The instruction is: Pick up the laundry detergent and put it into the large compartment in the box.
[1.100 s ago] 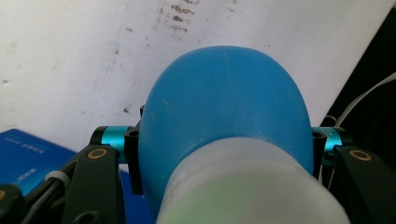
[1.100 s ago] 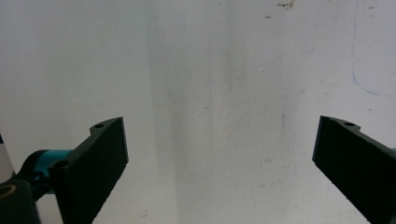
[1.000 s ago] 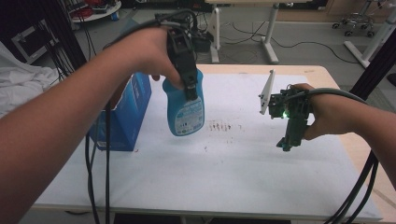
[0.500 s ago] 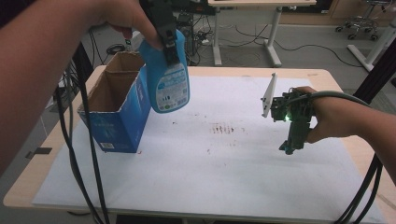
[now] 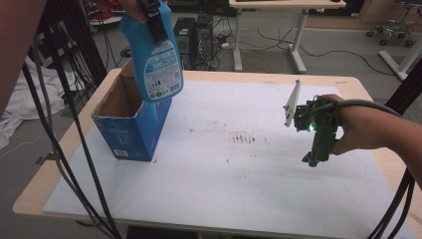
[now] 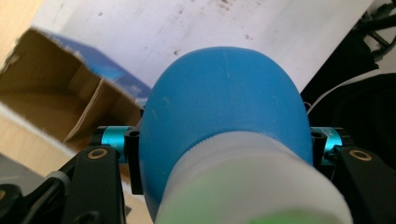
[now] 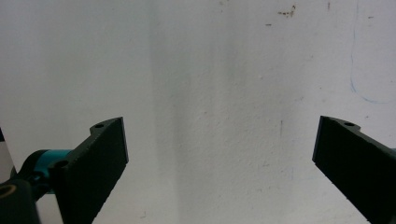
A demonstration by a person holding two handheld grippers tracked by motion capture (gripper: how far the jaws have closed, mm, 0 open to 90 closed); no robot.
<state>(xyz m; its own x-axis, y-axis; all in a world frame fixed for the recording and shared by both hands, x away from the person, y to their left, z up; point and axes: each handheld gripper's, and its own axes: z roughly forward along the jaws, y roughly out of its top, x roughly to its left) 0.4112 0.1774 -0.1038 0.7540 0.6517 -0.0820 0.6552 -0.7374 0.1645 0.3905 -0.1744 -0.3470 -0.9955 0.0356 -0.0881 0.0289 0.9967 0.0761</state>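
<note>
Between the left gripper's (image 6: pixel 224 186) fingers (image 6: pixel 100 182) sits a blue spray bottle (image 5: pixel 155 55), clamped across its upper body; in the left gripper view the bottle's rounded blue shoulder bulges up past both fingers, with a white band nearest the camera. High view: bottle hangs roughly upright, label facing the camera, held off the bench (image 5: pixel 239 164) with its base over the near right corner of an open blue cardboard box (image 5: pixel 133 122). Cannot tell whether the base touches the box rim or clears it. Box stands on the left part of the bench, top flaps open, brown interior visible; in the left gripper view it lies below and to the left of the fingers.

Right gripper (image 5: pixel 314 158) is held by a hand (image 5: pixel 351 127) over the right side of the bench, well apart from bottle and box, pointing down. Right gripper view: its two black fingers (image 7: pixel 95 163) are spread wide, nothing between them, white bench surface beneath. Grey three-cornered plate (image 5: pixel 292 103) stands up beside that gripper; a green light glows on its body.

Small brown stains (image 5: pixel 246 138) mark the white surface between box and right gripper. Black cables (image 5: pixel 69 139) trail down at left.
</note>
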